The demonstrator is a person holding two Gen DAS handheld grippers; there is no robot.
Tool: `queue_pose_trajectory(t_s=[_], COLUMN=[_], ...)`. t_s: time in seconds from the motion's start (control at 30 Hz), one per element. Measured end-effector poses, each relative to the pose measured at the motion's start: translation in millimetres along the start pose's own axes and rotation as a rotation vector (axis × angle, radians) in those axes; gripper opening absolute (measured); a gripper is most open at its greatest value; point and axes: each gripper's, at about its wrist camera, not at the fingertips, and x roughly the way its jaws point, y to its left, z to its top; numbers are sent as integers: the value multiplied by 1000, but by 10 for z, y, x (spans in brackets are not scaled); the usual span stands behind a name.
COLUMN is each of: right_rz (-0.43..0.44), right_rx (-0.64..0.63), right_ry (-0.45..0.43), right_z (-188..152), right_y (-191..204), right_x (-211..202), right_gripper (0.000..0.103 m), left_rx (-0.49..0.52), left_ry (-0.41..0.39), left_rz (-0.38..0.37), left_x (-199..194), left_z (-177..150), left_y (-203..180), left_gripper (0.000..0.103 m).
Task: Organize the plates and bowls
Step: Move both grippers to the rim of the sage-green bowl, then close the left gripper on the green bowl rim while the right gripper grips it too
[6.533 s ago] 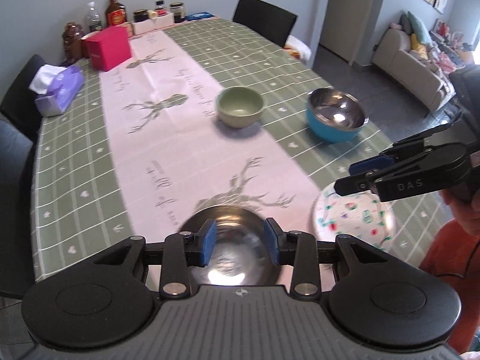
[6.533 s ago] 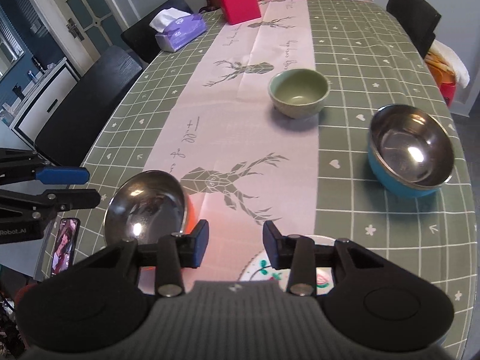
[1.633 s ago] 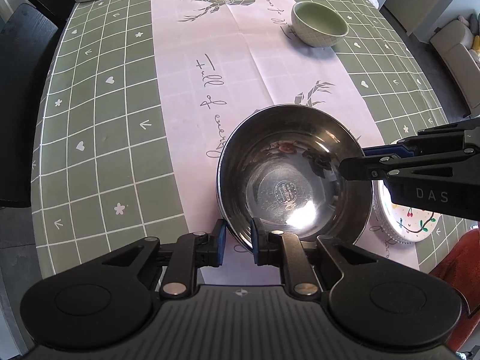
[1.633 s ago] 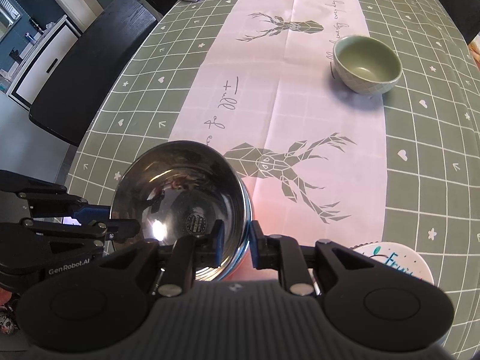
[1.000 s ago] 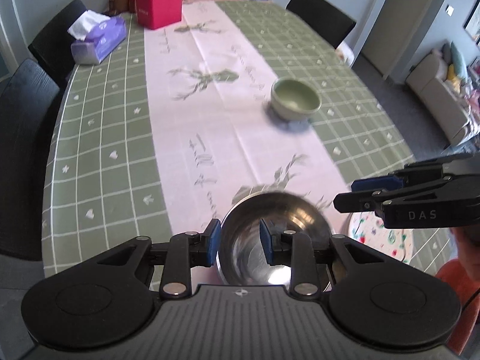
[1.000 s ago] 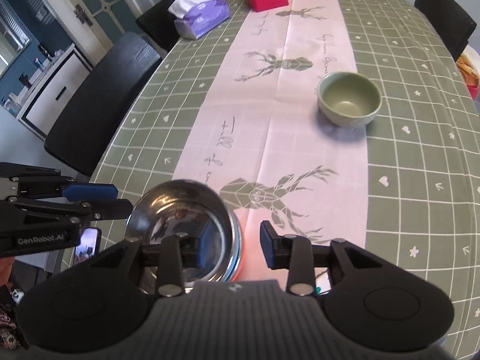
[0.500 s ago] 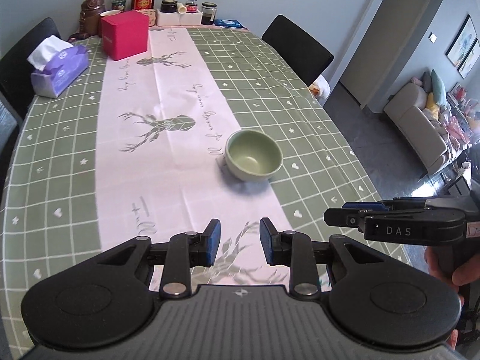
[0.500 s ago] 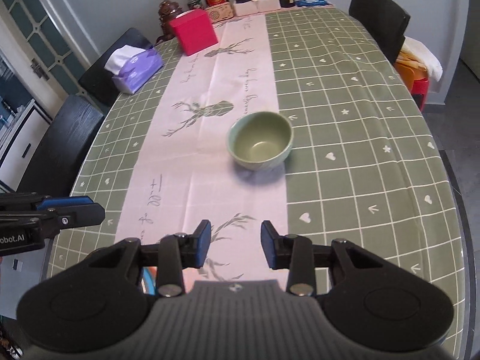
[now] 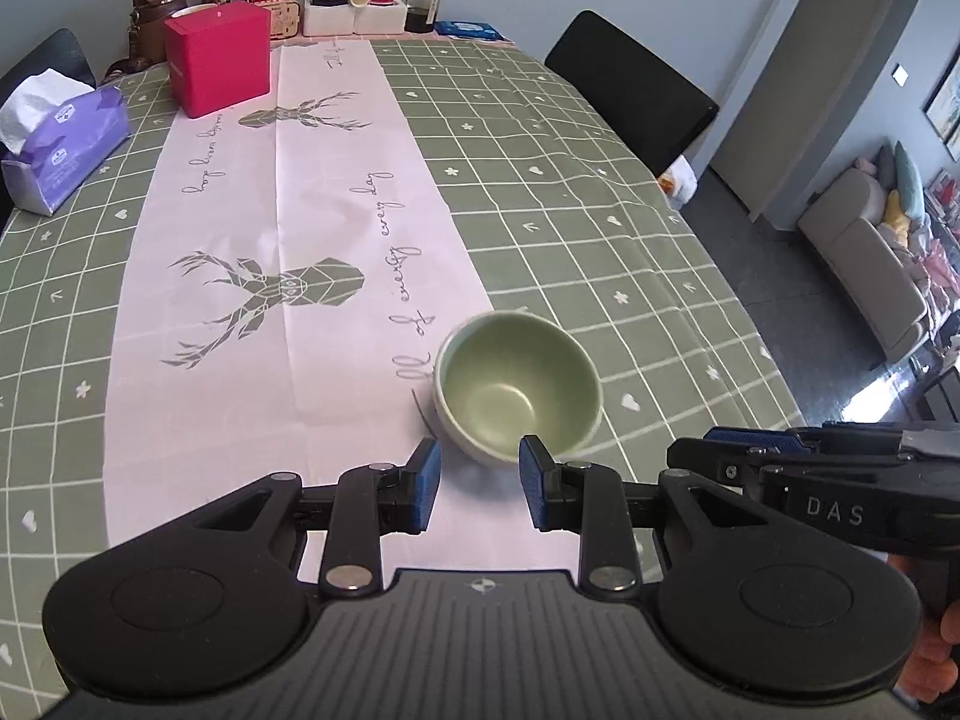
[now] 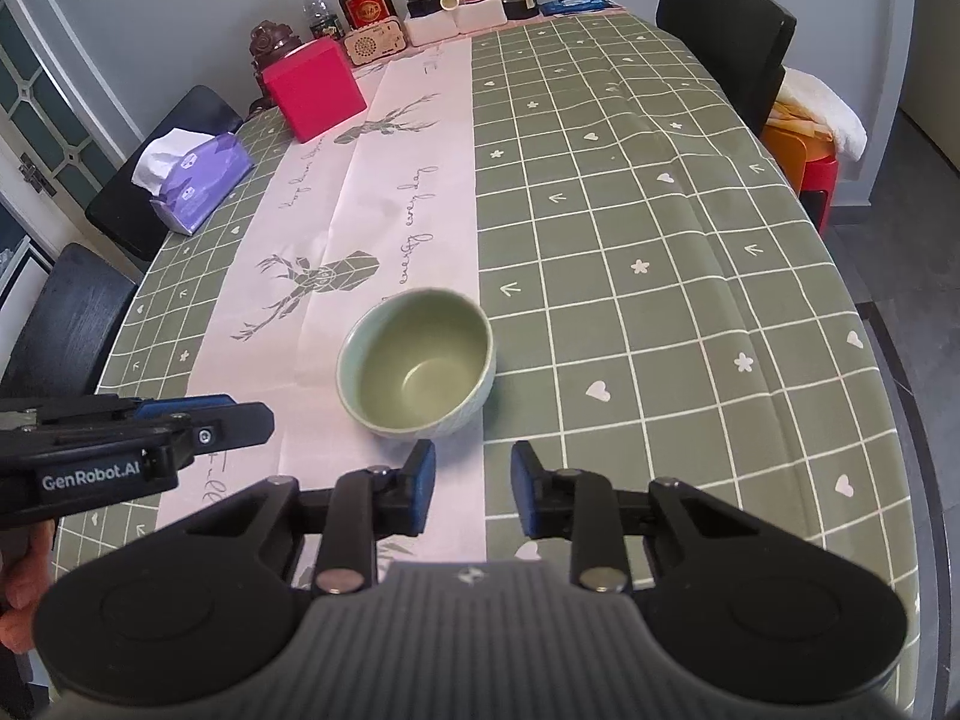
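Note:
A pale green ceramic bowl (image 9: 519, 387) stands upright and empty on the table, at the edge of the pink runner; it also shows in the right wrist view (image 10: 417, 363). My left gripper (image 9: 480, 489) is open and empty, just in front of the bowl's near rim. My right gripper (image 10: 471, 483) is open and empty, a little short of the bowl. Each gripper shows in the other's view, the right one (image 9: 780, 468) low at the right, the left one (image 10: 150, 426) low at the left. The steel bowls and the patterned plate are out of view.
A red box (image 9: 219, 57), a purple tissue pack (image 9: 60, 150) and bottles and jars (image 9: 372, 0) stand at the table's far end. Black chairs (image 9: 630, 90) stand around the green checked tablecloth (image 9: 570, 180). A sofa (image 9: 870, 264) is off to the right.
Both grippers let go of the stacked steel bowls, opened and moved forward up the table. The green bowl is now much closer to both; the steel bowls and plate dropped out of view.

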Motion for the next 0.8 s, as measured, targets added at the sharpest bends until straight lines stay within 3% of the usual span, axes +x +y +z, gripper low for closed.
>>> queue_pose_trajectory(t_s=[0.23,0.8], right_rz=[-11,20], right_rx=[9,114], right_ry=[28,100], right_z=[176,340], right_y=[-46,-125], right_x=[362,833], right_gripper=[22,15], left_rx=[18,30], left_ry=[-8,66], left_rz=[65,78], left_x=[362,847], left_z=[162,209], left_y=[20,109], left_gripper=[34,21])
